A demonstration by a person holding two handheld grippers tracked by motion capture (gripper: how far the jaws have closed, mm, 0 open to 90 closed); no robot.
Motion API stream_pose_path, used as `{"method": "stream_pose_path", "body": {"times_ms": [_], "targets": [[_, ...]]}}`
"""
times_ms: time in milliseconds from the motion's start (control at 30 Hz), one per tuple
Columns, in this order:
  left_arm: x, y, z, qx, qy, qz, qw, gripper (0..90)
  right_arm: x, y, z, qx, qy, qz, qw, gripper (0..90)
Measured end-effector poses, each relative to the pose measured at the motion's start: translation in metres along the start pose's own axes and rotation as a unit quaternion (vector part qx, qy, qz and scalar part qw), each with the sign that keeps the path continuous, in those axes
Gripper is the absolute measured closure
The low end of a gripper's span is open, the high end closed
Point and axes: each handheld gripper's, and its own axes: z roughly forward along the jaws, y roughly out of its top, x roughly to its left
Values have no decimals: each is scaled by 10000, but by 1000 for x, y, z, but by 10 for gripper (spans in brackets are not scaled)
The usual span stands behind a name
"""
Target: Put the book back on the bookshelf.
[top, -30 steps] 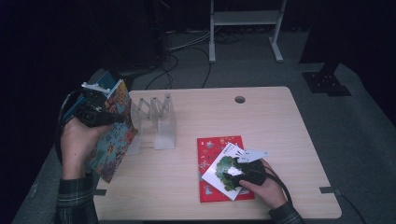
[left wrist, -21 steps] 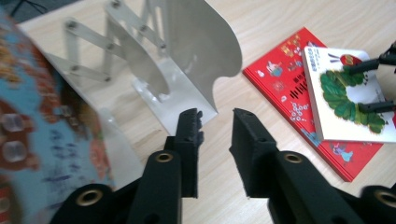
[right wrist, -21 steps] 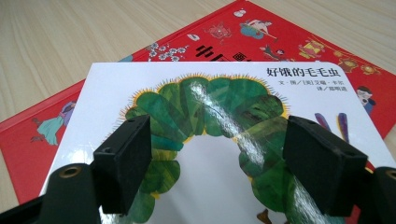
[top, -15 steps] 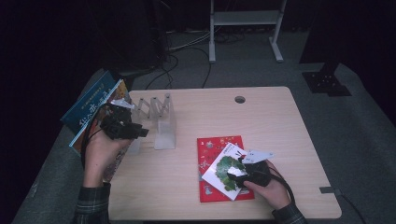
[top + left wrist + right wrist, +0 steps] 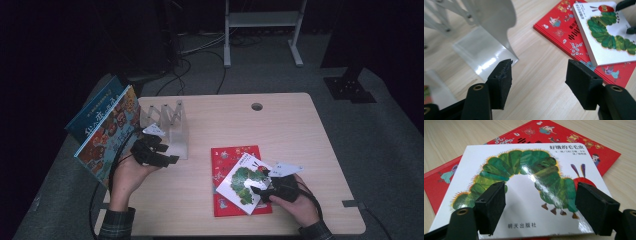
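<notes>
A white caterpillar board book lies askew on a red picture book at the table's front. My right gripper is low over its near edge. Its jaws are partly apart and straddle the cover with nothing pinched. My left gripper is beside the clear folding book rack. Its jaws have just been opening and only bare wood lies between them. A colourful book and a blue book lean at the rack's left end.
The wooden table has a cable hole near its far edge. Behind it on the floor are a white stand, loose cables and a black base plate.
My left gripper has let go of the colourful book, which now leans at the rack's left end. It has come down beside the rack with its jaws open. The right gripper has barely shifted.
</notes>
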Motion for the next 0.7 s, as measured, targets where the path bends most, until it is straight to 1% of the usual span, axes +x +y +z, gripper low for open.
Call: {"method": "stream_pose_path", "body": {"times_ms": [33, 67, 133, 233, 300, 333, 367, 433, 467, 500, 567, 700], "targets": [[-1, -1, 5, 14, 11, 19, 10000, 294, -1, -1, -1, -13, -12, 10, 10000, 234], [-3, -3, 10, 53, -28, 45, 10000, 268, -2, -2, -2, -23, -15, 28, 10000, 234], [-5, -6, 19, 64, -99, 39, 9999, 228, -3, -3, -4, -42, -6, 44, 10000, 234], [-8, -11, 32, 84, -110, 9, 9999, 174, -4, -6, -6, -46, -15, 43, 10000, 234], [-10, -15, 40, 75, -140, -7, 9999, 117, -6, -8, -7, -21, -36, 28, 10000, 233], [-12, -17, 44, 63, -152, 10, 9999, 98, -7, -9, -8, -15, -40, 37, 10000, 234], [-13, -18, 48, 117, -155, 67, 9998, 84, -8, -10, -8, -39, -25, 51, 10000, 234], [-16, -19, 52, 201, -106, 183, 9996, 25, -10, -12, -10, -36, -54, 55, 10000, 233], [-17, -19, 53, 164, -148, 217, 9995, 23, -12, -13, -11, -35, -57, 73, 10000, 233], [-18, -21, 55, 106, -191, 205, 9996, 22, -14, -14, -12, -41, -92, 77, 9999, 233], [-20, -24, 57, 89, -229, 173, 9995, 16, -18, -16, -14, 1, -192, 120, 9997, 233], [-22, -32, 63, 210, -299, 189, 9992, 16, -27, -21, -21, -2, -276, 152, 9995, 233]]}}
